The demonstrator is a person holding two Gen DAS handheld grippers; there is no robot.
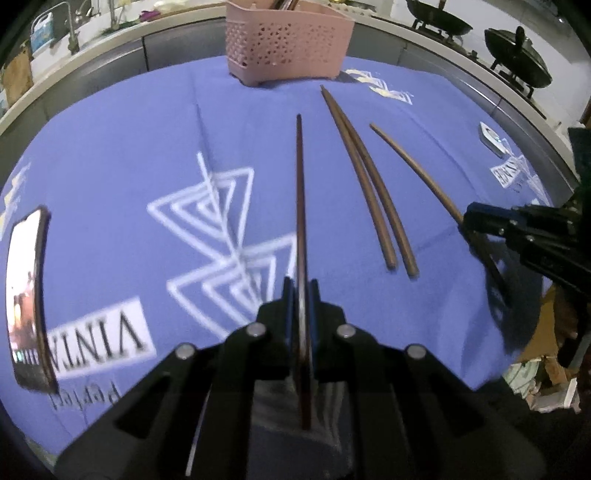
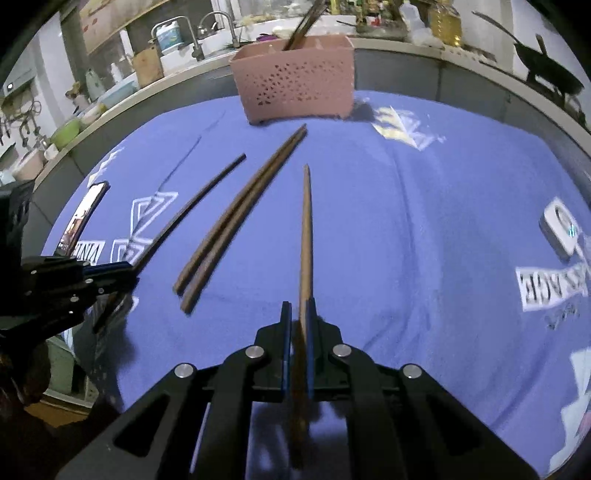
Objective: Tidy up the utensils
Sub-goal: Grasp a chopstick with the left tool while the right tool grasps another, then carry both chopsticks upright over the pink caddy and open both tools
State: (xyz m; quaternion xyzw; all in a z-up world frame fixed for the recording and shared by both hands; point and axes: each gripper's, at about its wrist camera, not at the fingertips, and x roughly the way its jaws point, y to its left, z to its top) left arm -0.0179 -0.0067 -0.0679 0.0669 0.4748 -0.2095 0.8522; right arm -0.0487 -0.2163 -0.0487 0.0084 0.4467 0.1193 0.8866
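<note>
My left gripper (image 1: 301, 290) is shut on a dark brown chopstick (image 1: 300, 203) whose tip points toward the pink perforated basket (image 1: 284, 44) at the far edge of the blue cloth. My right gripper (image 2: 299, 312) is shut on a lighter brown chopstick (image 2: 306, 229), also aimed at the basket (image 2: 295, 81). Two more chopsticks (image 2: 240, 218) lie side by side on the cloth between the held ones, seen again as a pair (image 1: 369, 184) in the left wrist view. Each view shows the other gripper at its edge: the right gripper (image 1: 468, 218) and the left gripper (image 2: 131, 275).
Several chopsticks (image 2: 303, 26) stand in the basket's left compartment. A phone (image 1: 27, 295) with a lit screen lies at the cloth's left edge. A small white device (image 2: 557, 229) rests at the right. Behind the table runs a counter with a sink, bowls and dark woks (image 1: 517, 55).
</note>
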